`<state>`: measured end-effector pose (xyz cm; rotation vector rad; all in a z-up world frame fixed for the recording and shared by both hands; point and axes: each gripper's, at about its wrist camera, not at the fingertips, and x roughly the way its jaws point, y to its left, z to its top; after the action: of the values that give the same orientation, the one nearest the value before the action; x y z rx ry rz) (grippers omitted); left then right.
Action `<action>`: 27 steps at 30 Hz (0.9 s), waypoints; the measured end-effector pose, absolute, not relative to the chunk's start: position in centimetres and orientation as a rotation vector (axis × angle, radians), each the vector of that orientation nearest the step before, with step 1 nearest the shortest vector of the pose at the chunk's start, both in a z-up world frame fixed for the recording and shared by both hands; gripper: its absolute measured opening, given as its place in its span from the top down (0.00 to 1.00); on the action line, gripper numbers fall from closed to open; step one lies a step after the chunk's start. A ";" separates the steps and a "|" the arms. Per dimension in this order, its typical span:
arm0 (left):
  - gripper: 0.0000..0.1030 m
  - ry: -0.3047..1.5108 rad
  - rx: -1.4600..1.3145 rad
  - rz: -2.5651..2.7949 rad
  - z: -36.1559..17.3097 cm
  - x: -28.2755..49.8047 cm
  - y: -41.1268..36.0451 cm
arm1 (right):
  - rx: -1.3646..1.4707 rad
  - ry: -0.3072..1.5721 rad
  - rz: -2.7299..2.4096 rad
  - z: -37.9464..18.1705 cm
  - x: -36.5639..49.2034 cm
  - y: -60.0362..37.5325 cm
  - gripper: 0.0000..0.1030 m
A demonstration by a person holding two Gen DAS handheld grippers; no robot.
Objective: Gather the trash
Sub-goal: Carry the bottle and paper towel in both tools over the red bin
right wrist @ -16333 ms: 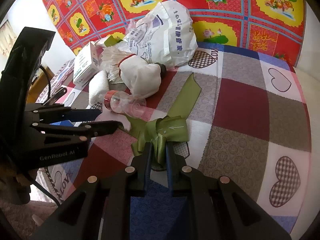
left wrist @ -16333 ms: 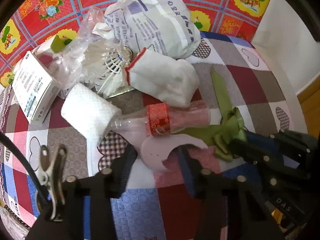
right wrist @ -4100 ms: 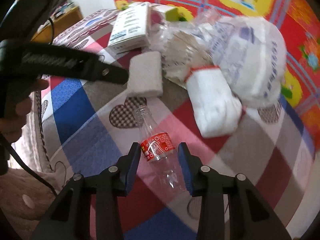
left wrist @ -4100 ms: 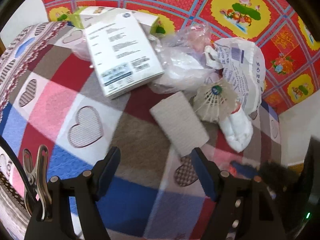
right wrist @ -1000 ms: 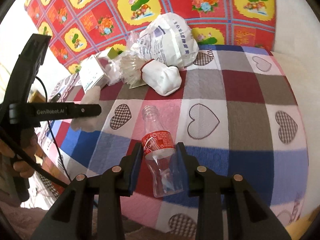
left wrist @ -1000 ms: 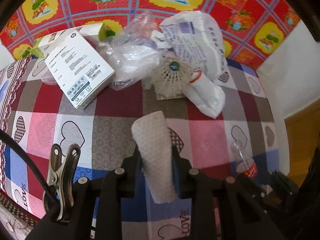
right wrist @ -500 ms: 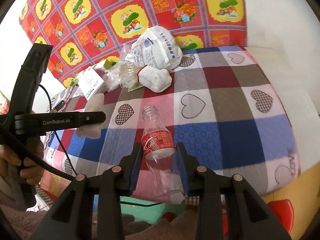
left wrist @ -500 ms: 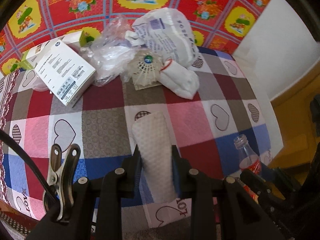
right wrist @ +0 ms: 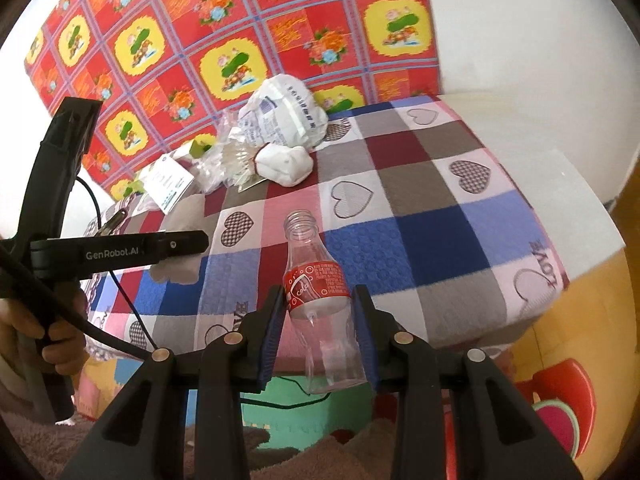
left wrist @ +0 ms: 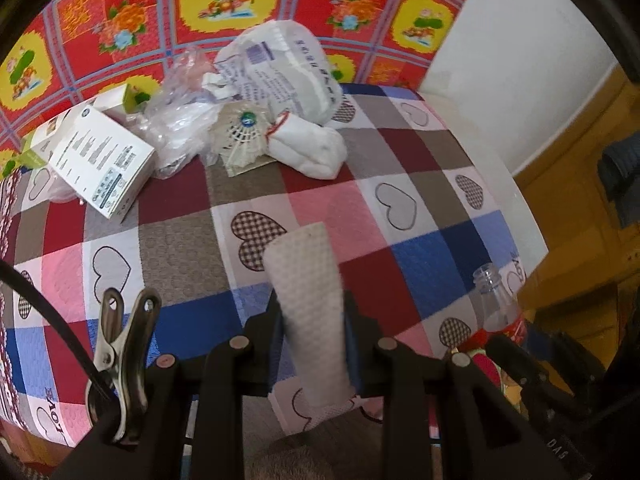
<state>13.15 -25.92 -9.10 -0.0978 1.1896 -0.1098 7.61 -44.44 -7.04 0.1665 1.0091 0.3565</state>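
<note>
Patchwork quilt (left wrist: 180, 248) with hearts covers the bed, loud red floral cloth behind it. Left gripper (left wrist: 310, 320) is clamped on a rolled paper towel (left wrist: 306, 292), right gripper (right wrist: 320, 320) is squeezing an empty plastic bottle (right wrist: 316, 292), both held above the near edge of the bed. Looks like the carry-off step; next they'd need a bin, and none is in sight. A box (left wrist: 98, 160), a shuttlecock (left wrist: 240, 140) and bags (left wrist: 280, 76) are left by the wall.

wrist views, facing down, sharing quilt (left wrist: 420, 248)
</note>
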 end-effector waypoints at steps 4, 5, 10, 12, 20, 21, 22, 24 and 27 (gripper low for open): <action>0.74 1.184 -0.077 -0.156 -8.8 12.6 -26.6 | 0.187 0.997 0.308 -6.7 6.4 -45.1 0.66; 0.74 1.182 -0.070 -0.167 -8.7 12.4 -26.8 | 0.189 0.995 0.298 -6.6 6.1 -45.3 0.66; 0.74 1.185 -0.052 -0.225 -8.6 11.9 -28.0 | 0.195 0.985 0.242 -6.1 4.5 -46.4 0.66; 0.74 1.187 -0.043 -0.248 -8.7 11.8 -28.6 | 0.203 0.979 0.207 -5.9 3.8 -47.2 0.66; 0.74 1.195 0.015 -0.348 -9.1 10.9 -32.0 | 0.242 0.981 0.117 -6.0 1.9 -50.0 0.66; 0.74 1.196 0.024 -0.360 -9.2 10.7 -32.4 | 0.248 0.981 0.105 -6.0 1.7 -50.3 0.66; 0.74 1.197 0.033 -0.374 -9.3 10.6 -32.9 | 0.251 0.981 0.099 -6.0 1.4 -50.5 0.66; 0.74 1.201 0.048 -0.399 -9.5 10.2 -33.8 | 0.258 0.982 0.078 -6.1 0.9 -51.1 0.66; 0.74 1.205 0.067 -0.440 -9.9 9.7 -35.3 | 0.275 0.984 0.043 -6.2 0.0 -52.2 0.66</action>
<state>9.68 -35.27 -9.86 0.0671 1.2054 -0.4396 -0.01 -52.20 -6.16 0.2747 0.9837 0.0432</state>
